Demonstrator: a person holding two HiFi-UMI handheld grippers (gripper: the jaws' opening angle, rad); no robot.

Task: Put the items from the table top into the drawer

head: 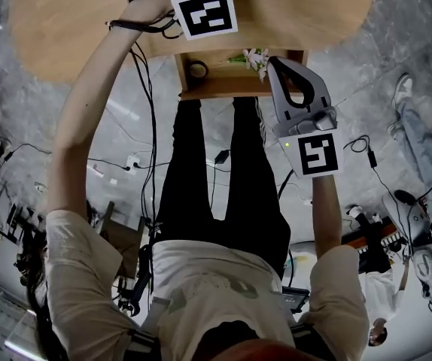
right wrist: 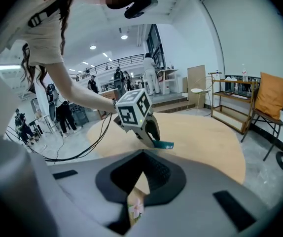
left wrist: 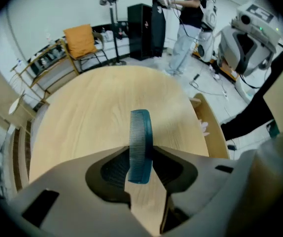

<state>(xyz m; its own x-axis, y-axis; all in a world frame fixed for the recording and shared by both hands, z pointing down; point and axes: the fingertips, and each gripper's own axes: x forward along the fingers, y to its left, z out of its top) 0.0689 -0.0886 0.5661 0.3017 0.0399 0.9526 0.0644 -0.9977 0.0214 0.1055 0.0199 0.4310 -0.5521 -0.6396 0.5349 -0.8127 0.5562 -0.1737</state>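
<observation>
While the left hand-held gripper [left wrist: 141, 156] is clenched on a teal comb [left wrist: 140, 132], the right hand-held gripper [right wrist: 142, 174] hangs over the open drawer [head: 223, 91] with its jaws drawn together to a thin slit and nothing caught between them. In the left gripper view the comb stands on edge between the dark pads, with its teeth facing left and its rounded end reaching out beyond the jaw tips over the pale wooden desk [left wrist: 97, 112]. The right gripper view shows the same grip from the side: one end of the comb pokes out of the left jaws above the desk top. I cannot tell whether the comb touches the wood.

The drawer is pulled out from under the near edge of the desk, toward the person's legs. A roll of tape [head: 196, 69] lies in its left part. A small pink-and-white flower [head: 257, 59] lies toward its right, just beside the tip of the right hand-held gripper. That flower also shows through the slit low in the right gripper view, beneath the jaws rather than held by them.

Beyond the desk in the left gripper view, a chair with an orange cushion [left wrist: 80, 41] stands by the wall, and another person [left wrist: 188, 19] stands further off.
</observation>
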